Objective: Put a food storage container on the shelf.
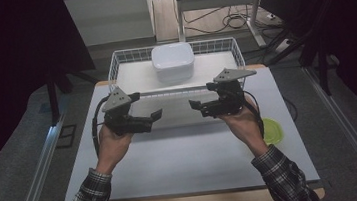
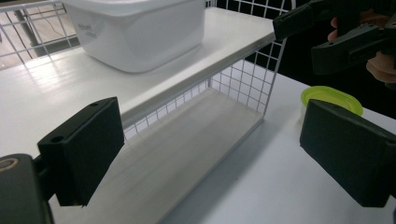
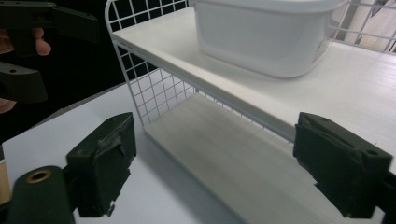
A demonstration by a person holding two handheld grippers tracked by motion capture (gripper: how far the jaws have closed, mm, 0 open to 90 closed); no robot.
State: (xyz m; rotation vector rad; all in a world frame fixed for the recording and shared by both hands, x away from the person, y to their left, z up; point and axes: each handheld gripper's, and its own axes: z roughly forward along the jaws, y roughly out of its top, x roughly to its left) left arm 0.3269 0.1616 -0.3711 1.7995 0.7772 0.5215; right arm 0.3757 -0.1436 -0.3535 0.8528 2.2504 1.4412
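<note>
White tub bears print (too blurred to read).

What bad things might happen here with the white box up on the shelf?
The white plastic tub sits near the front edge of the white wire-sided shelf; a nudge from either open gripper might tip it off. The small yellow-green lid lies by the table's right edge, where the right forearm might knock it off.

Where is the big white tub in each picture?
High view: the white tub sits top centre, on the top shelf of the wire rack.
Left gripper view: the tub is at the upper left, on the shelf.
Right gripper view: the tub is at the upper right, on the shelf.
Shared landmark: the rack's white top shelf.
</note>
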